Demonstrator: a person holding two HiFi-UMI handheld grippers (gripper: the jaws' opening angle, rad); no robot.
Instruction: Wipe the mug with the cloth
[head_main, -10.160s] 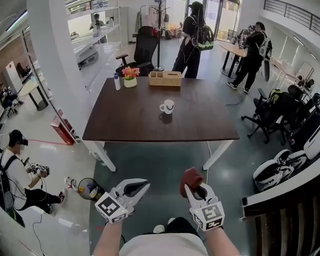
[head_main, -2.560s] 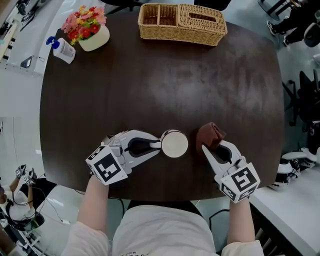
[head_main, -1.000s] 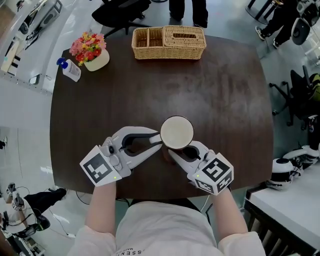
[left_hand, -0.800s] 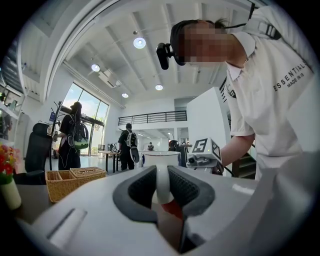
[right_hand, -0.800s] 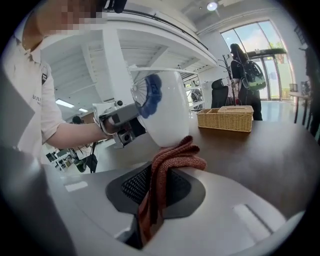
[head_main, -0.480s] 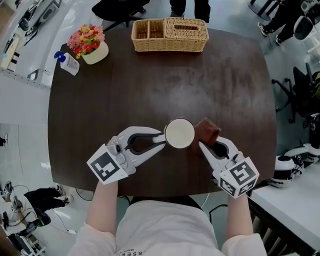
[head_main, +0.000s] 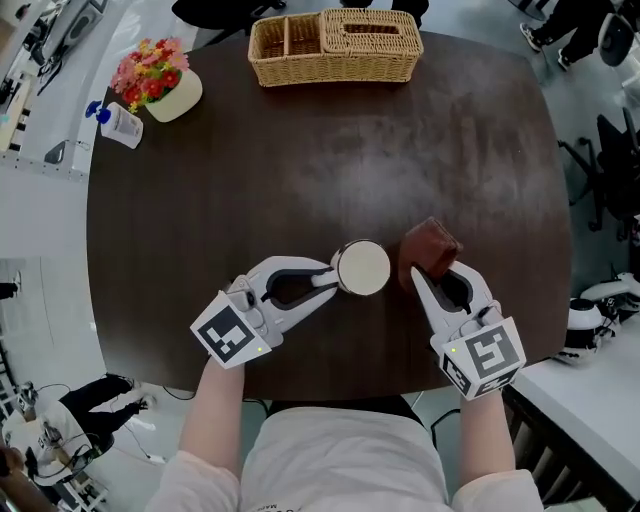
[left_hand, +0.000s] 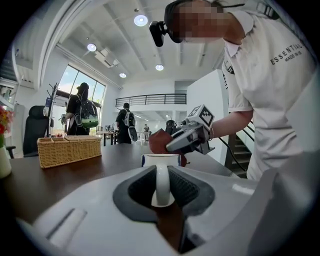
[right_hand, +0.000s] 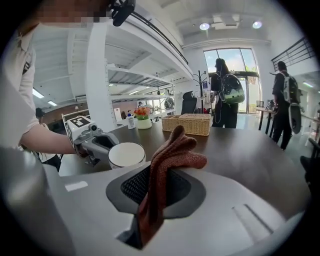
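Note:
A white mug (head_main: 362, 268) stands near the front of the dark table (head_main: 320, 150). My left gripper (head_main: 322, 280) is shut on the mug's handle (left_hand: 162, 184), holding it from the left. The right gripper (head_main: 428, 278) is shut on a reddish-brown cloth (head_main: 430, 247), which bunches up beyond its jaws. In the head view the cloth sits just right of the mug with a narrow gap between them. From the right gripper view, the cloth (right_hand: 167, 165) rises between the jaws and the mug (right_hand: 127, 154) shows to the left. The left gripper view shows the cloth (left_hand: 159, 140) behind the mug (left_hand: 161, 160).
A wicker basket (head_main: 335, 45) stands at the table's far edge. A flower pot (head_main: 160, 85) and a small spray bottle (head_main: 117, 122) sit at the far left. People stand beyond the table (right_hand: 226, 95).
The right gripper with the cloth has come out from under and beside the mug and now sits to its right, slightly apart. The left gripper keeps hold of the mug's handle.

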